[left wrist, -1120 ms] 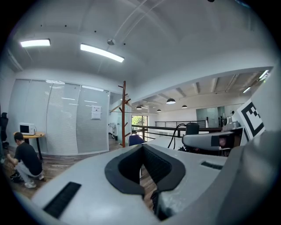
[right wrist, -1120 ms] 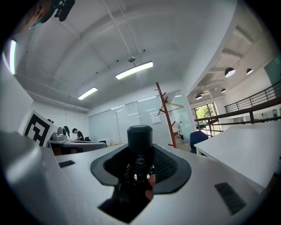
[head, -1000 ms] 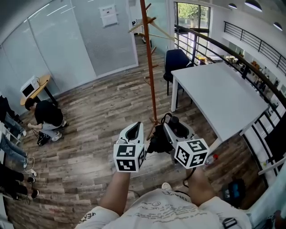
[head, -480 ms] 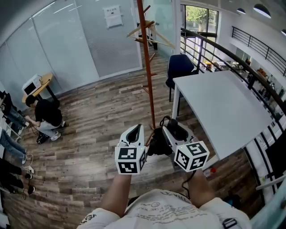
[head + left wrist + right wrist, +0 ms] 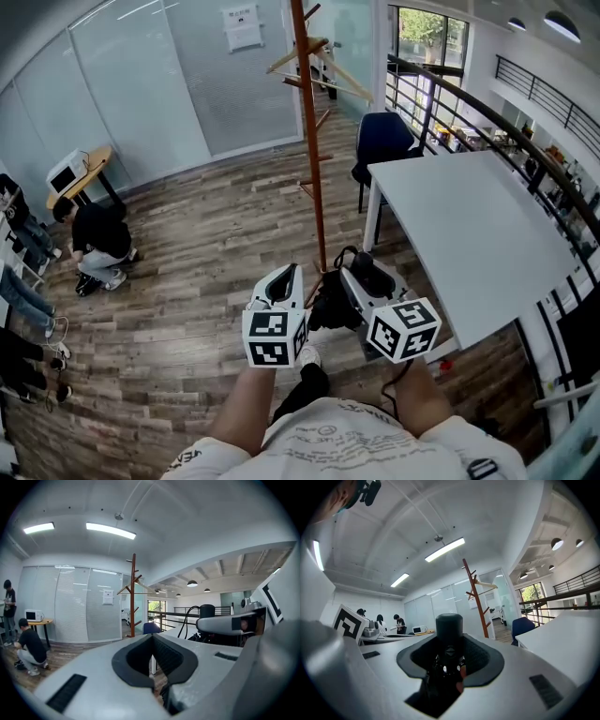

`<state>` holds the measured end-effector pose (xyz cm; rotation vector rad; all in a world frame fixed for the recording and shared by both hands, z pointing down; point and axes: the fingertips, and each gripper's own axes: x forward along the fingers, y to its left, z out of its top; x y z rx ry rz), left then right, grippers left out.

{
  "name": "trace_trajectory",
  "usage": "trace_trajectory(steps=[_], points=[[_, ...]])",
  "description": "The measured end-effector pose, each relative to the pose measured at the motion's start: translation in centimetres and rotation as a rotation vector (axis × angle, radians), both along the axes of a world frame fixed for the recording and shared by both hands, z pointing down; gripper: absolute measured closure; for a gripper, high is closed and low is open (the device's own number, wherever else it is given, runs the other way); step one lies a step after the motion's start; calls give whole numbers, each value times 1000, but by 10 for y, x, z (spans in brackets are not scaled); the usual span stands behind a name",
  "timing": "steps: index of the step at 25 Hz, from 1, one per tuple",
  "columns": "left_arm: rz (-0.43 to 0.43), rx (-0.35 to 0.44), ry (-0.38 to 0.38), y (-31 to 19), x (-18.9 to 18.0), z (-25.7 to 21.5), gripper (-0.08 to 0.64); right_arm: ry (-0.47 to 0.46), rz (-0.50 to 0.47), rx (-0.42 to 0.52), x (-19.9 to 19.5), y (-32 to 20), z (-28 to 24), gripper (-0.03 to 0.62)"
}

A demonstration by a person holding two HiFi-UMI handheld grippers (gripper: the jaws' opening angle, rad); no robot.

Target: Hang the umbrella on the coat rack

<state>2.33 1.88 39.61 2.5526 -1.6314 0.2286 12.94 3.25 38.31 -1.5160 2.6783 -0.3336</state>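
A tall brown wooden coat rack (image 5: 313, 141) with a hanger on its upper pegs stands on the wood floor ahead of me. My right gripper (image 5: 364, 274) is shut on a folded black umbrella (image 5: 328, 305), whose dark bundle hangs between the two grippers. In the right gripper view the umbrella's black handle (image 5: 449, 632) stands up between the jaws of the right gripper (image 5: 450, 665), with the coat rack (image 5: 476, 599) beyond it. My left gripper (image 5: 280, 280) is beside it, shut and holding nothing. The left gripper (image 5: 152, 641) looks toward the coat rack (image 5: 133, 597).
A large white table (image 5: 469, 225) stands to the right, with a blue chair (image 5: 380, 141) behind it and a black railing past that. At the left a person (image 5: 94, 239) crouches near a small round table with a microwave (image 5: 64, 175). Glass walls close the back.
The view has moved a little closer to the coat rack, and a foot now shows below the grippers. Both grippers keep their pose, with the umbrella still held.
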Motion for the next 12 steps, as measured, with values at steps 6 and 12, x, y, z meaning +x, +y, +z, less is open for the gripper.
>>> trace_trajectory(steps=[6,12], points=[[11,4,-10,-35,5,7,555,-15,4,6,6,-32,3,433],[13,1,-4,-74,3,9,555,-8,1,7,4,-70,3,433]])
